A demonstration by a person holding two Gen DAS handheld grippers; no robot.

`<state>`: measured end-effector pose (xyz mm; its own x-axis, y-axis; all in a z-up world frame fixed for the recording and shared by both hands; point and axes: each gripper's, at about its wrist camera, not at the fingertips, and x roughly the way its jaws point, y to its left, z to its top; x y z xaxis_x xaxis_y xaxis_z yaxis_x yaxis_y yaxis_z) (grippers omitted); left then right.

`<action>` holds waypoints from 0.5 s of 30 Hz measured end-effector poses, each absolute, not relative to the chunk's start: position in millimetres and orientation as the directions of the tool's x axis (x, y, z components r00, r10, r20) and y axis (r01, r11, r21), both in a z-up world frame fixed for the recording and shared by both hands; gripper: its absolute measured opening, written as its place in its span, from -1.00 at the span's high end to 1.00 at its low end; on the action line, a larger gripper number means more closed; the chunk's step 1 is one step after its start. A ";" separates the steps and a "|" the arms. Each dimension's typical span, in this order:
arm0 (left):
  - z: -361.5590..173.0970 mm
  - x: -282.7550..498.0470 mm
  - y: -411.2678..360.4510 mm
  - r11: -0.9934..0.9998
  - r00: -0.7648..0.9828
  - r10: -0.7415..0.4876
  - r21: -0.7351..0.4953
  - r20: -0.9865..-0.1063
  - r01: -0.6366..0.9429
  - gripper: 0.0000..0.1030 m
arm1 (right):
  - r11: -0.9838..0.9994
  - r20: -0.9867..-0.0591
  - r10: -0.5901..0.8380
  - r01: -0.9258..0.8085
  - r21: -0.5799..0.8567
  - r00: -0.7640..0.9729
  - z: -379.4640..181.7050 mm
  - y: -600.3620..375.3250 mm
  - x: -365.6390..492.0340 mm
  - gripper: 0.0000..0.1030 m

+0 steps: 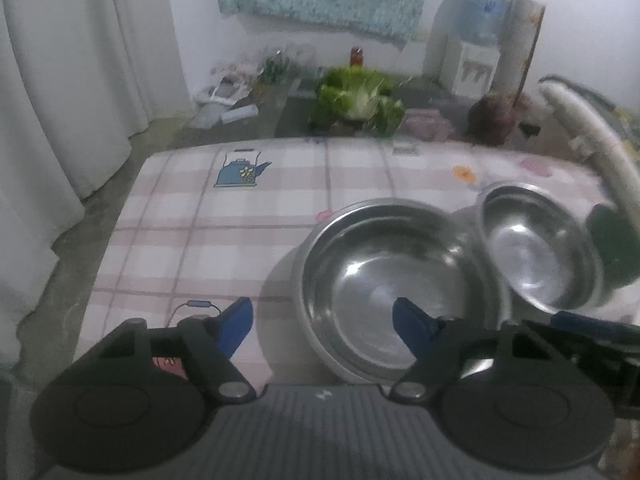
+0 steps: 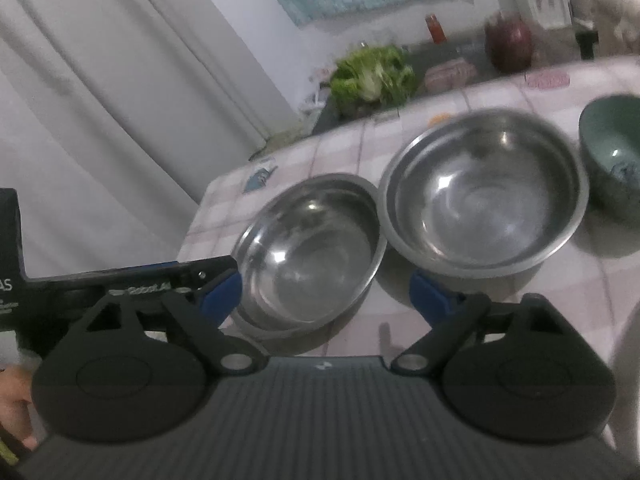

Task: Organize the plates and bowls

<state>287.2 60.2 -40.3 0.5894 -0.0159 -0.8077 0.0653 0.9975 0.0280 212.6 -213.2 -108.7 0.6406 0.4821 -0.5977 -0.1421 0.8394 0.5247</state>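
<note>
Here, two steel bowls sit side by side on my table (image 1: 192, 216), which is covered with a pink checked cloth bearing a blue kettle print (image 1: 240, 170). In the left wrist view, my left gripper (image 1: 322, 322) hangs over the near rim of the left steel bowl (image 1: 384, 280); its blue fingers (image 1: 236, 326) stand well apart, one outside the bowl over the cloth and the other over the bowl's inside, and neither pad presses on the metal. The right steel bowl (image 1: 536, 248) lies just beside the first, their rims touching or nearly so; blur keeps me from telling which. A dark green bowl (image 1: 612, 248) shows at the right edge, behind it.

In the right wrist view, my right gripper (image 2: 326, 294) also has its jaws spread wide with nothing clamped; the left steel bowl (image 2: 308, 256) fills much of the gap between the fingers, and the right steel bowl (image 2: 484, 196) sits above the right fingertip. The green bowl (image 2: 616, 160) stands near it, apart. The body of my left gripper (image 2: 120, 284) enters from the left edge. Beyond the table lie leafy greens (image 1: 356, 96) and a white curtain (image 1: 80, 80).
</note>
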 end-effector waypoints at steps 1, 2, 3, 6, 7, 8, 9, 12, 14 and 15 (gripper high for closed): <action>-44.1 292.3 58.7 0.997 0.585 0.003 0.050 -0.811 0.064 -0.45 | 0.837 -0.605 0.483 -0.132 0.530 0.634 -112.3 -213.2 216.9 -0.59; -47.4 295.4 57.6 0.995 0.580 0.021 0.071 -0.814 0.065 -0.41 | 0.835 -0.611 0.484 -0.122 0.536 0.627 -115.3 -212.9 220.8 -0.56; -50.7 299.3 55.4 0.994 0.573 0.038 0.092 -0.819 0.066 -0.33 | 0.834 -0.617 0.484 -0.114 0.539 0.621 -118.3 -212.4 224.2 -0.48; -58.0 307.4 53.2 0.993 0.551 0.043 0.098 -0.833 0.070 -0.12 | 0.853 -0.637 0.462 -0.112 0.510 0.618 -124.3 -206.8 231.5 -0.25; -59.9 309.1 52.7 0.993 0.545 0.042 0.095 -0.837 0.069 -0.01 | 0.859 -0.642 0.456 -0.116 0.499 0.616 -125.1 -204.9 232.3 -0.13; -61.7 310.6 52.4 0.993 0.540 0.046 0.096 -0.840 0.066 0.07 | 0.864 -0.648 0.451 -0.118 0.490 0.614 -126.6 -202.9 234.5 -0.06; -64.0 311.9 52.3 0.993 0.533 0.051 0.099 -0.845 0.062 0.24 | 0.868 -0.653 0.447 -0.118 0.483 0.611 -128.4 -200.8 236.6 0.07; -69.0 314.7 56.1 0.994 0.515 0.055 0.093 -0.855 0.048 0.46 | 0.873 -0.659 0.439 -0.118 0.473 0.610 -132.4 -198.5 241.8 0.28; -70.8 315.6 59.3 0.994 0.510 0.063 0.097 -0.858 0.040 0.54 | 0.880 -0.665 0.429 -0.116 0.461 0.611 -133.9 -197.8 245.4 0.38; -71.6 315.9 61.7 0.994 0.509 0.069 0.100 -0.858 0.034 0.61 | 0.882 -0.666 0.427 -0.119 0.456 0.612 -134.4 -197.0 246.2 0.44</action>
